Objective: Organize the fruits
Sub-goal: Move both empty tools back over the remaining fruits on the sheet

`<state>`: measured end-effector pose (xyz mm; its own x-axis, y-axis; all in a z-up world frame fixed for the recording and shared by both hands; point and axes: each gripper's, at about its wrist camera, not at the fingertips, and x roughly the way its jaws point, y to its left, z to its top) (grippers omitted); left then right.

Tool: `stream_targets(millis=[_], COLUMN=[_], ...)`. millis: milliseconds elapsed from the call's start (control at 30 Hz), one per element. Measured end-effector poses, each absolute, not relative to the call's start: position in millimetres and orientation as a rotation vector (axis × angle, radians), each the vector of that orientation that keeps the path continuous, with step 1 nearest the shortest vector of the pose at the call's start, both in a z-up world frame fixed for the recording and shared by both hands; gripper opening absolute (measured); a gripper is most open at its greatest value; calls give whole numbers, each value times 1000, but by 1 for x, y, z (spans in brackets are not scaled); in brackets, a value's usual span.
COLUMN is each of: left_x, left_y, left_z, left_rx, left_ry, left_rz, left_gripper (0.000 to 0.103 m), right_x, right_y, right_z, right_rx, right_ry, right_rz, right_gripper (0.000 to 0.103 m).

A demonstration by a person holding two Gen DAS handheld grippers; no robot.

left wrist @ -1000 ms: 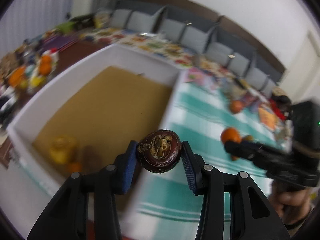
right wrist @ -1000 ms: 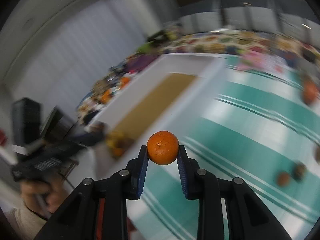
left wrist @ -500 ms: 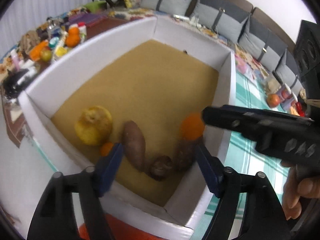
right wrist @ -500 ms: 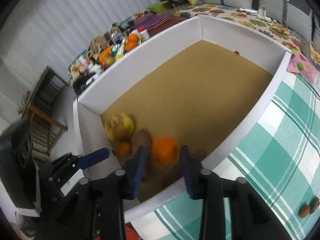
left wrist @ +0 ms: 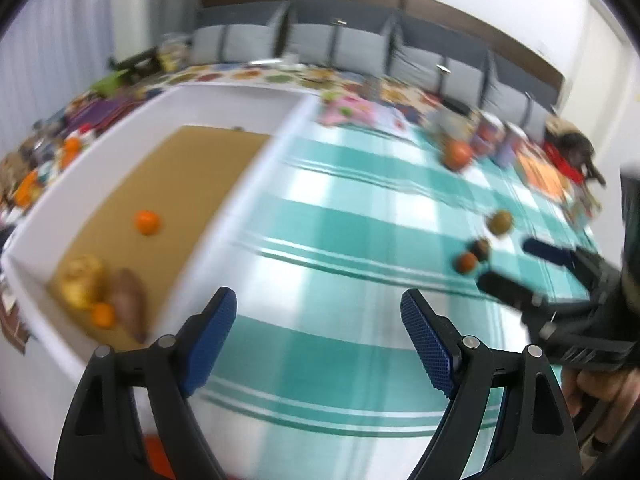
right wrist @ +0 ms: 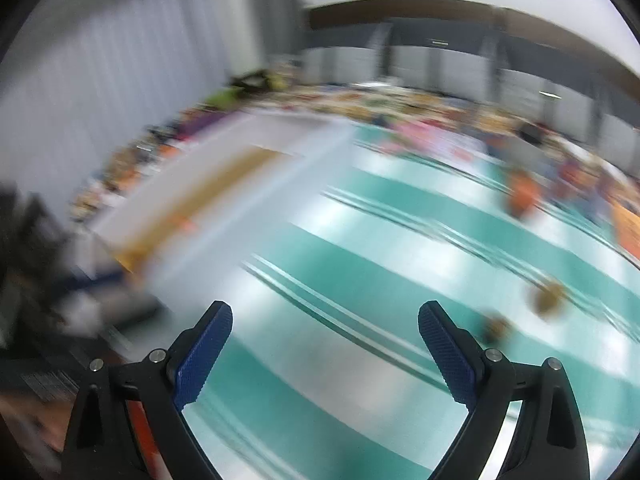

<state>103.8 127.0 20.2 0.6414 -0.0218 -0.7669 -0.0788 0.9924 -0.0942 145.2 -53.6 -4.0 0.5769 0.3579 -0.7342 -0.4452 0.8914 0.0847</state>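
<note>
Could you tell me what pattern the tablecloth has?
Teal and white plaid tablecloth, clearest in the left wrist view.

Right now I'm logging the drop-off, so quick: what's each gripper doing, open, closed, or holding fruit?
Left gripper: open, holding nothing, over the checked cloth.
Right gripper: open, holding nothing.

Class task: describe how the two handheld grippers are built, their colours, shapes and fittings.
Both the left gripper and the right gripper have black angular plastic arms with triangular cut-outs and silver bolts. Their fingers carry blue, finely ribbed pads.
</note>
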Motion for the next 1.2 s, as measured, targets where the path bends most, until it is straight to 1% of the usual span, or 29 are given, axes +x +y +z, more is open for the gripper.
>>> stream_targets(millis=[67,167,267,367,567,800,900,967,1067,1200], left_x=[104,104,106,107,121,141,149,150,151,150], left_y=[101,60,28,12,-11,-26,-28,-30,-32,-34], left_z=[11,0,-8,-12,-33,-83,-94,-96,-99,-101], left_rx=[-93,-46,-4,20,66,65,58,59,66,73], left_ry=[877,891,906,914,921,973,987,964,948,933], left_rz=[-4,-46,-71,-82,-84,-147,-145,-136,-132,-132], left_gripper=[86,86,86,86,86,86,86,86,91,93], right_x=[131,116,105,100,103,111,109,108,108,110], right_y=[-110,-184,-236,-260,-263,-253,-255,-254,-251,-251], right_z=[-38,-71,-84,-89,-91,-96,-100,-102,-106,-109], right_rx=[-136,-63,14,38,44,-49,-56,-71,-93,-72], right_ry=[870,931,936,920,891,876,877,882,891,903], right_rz=[353,217,111,58,37,-13,-30,-22,-8,3], right_gripper=[94,94,94,94,94,94,94,94,94,94])
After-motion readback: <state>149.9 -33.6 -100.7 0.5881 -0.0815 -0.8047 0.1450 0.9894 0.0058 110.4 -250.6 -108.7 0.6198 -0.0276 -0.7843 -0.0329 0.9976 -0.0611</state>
